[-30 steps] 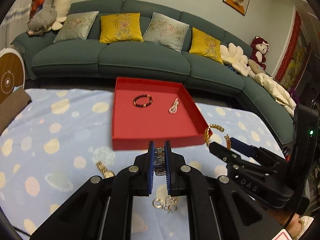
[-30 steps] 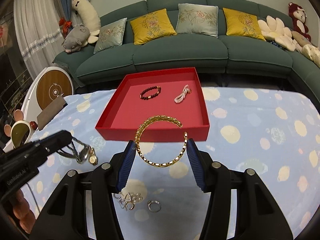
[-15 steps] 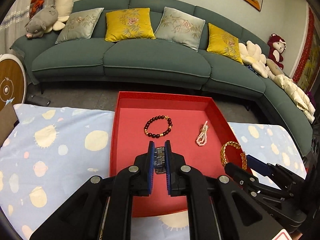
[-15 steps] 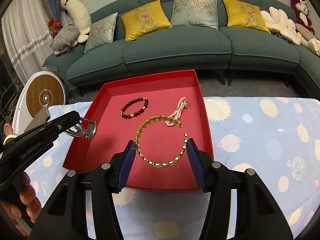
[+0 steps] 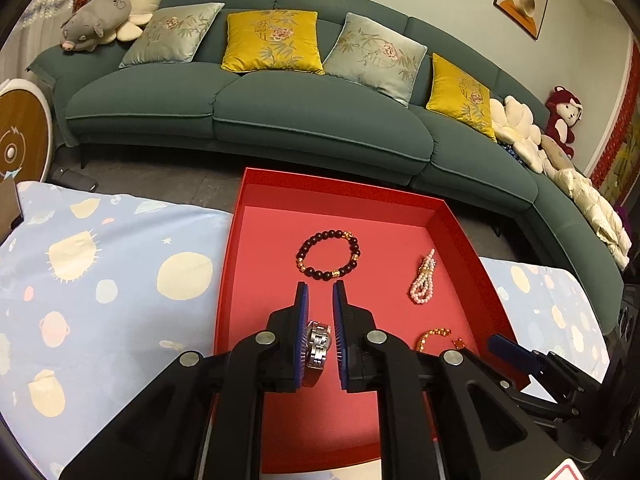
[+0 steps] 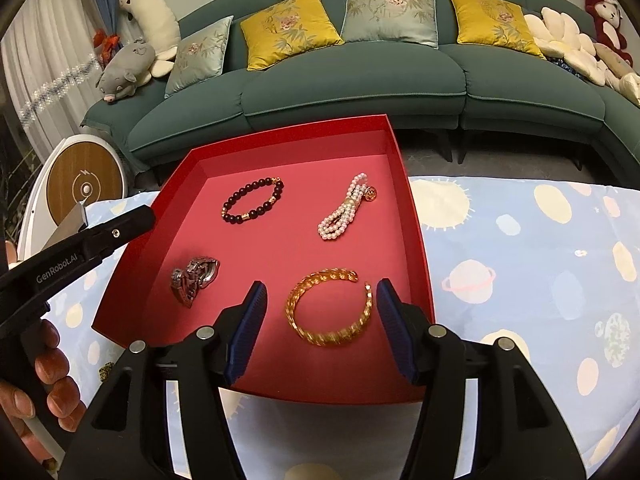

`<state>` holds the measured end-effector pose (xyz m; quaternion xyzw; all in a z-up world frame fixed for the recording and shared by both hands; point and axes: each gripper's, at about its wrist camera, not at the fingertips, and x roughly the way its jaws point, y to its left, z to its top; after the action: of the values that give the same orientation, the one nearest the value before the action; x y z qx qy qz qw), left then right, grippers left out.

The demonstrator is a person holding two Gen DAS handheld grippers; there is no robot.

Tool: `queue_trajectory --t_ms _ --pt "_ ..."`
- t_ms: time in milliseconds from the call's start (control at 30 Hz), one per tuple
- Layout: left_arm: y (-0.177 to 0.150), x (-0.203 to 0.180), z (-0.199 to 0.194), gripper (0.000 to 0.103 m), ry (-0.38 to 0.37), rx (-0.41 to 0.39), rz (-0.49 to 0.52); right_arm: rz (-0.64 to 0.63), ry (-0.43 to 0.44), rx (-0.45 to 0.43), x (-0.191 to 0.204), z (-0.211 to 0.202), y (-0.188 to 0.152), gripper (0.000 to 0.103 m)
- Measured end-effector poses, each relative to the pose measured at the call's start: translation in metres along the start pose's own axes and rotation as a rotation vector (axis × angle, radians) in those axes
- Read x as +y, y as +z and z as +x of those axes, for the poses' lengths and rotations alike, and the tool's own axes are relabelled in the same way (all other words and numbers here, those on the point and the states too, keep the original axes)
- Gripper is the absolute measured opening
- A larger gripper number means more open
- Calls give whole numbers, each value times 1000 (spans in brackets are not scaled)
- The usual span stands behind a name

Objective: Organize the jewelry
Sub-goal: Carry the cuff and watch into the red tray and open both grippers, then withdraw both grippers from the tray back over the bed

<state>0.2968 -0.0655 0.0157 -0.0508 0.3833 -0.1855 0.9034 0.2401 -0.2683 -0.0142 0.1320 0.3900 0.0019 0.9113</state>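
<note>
Inside the red tray [image 6: 404, 168]: silver watch [image 5: 318, 344] lies between the left gripper [image 5: 319, 292] jaws, spread, not pinched. Gold bangle [image 6: 330, 312] lies flat between the right gripper [image 6: 318, 292] jaws, spread wide, untouched. Bead bracelet [image 6: 254, 200] and pearl strand [image 6: 346, 214] sit farther back.

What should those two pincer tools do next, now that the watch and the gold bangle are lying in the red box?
Probably lift both straight up and out. The left gripper and right gripper stand open, the silver watch and gold bangle lie free on the floor of the red tray, so backing away upward should avoid nudging them or the beaded bracelet.
</note>
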Motion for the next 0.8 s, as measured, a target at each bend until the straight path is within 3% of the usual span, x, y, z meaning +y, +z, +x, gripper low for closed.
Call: queue_trajectory --t_ms 200,433,600,800 --pt "-14 -4 -18 11 60 4 43 -15 -12 22 4 -7 -8 55" --pt "-45 5 -17 11 175 77 124 -58 -47 24 14 -21 -23 54" --pt "-55 9 -20 11 186 69 157 -25 -56 33 18 -28 -31 54" --pt "-51 18 -28 11 153 59 98 -9 -67 22 22 -39 -34 54"
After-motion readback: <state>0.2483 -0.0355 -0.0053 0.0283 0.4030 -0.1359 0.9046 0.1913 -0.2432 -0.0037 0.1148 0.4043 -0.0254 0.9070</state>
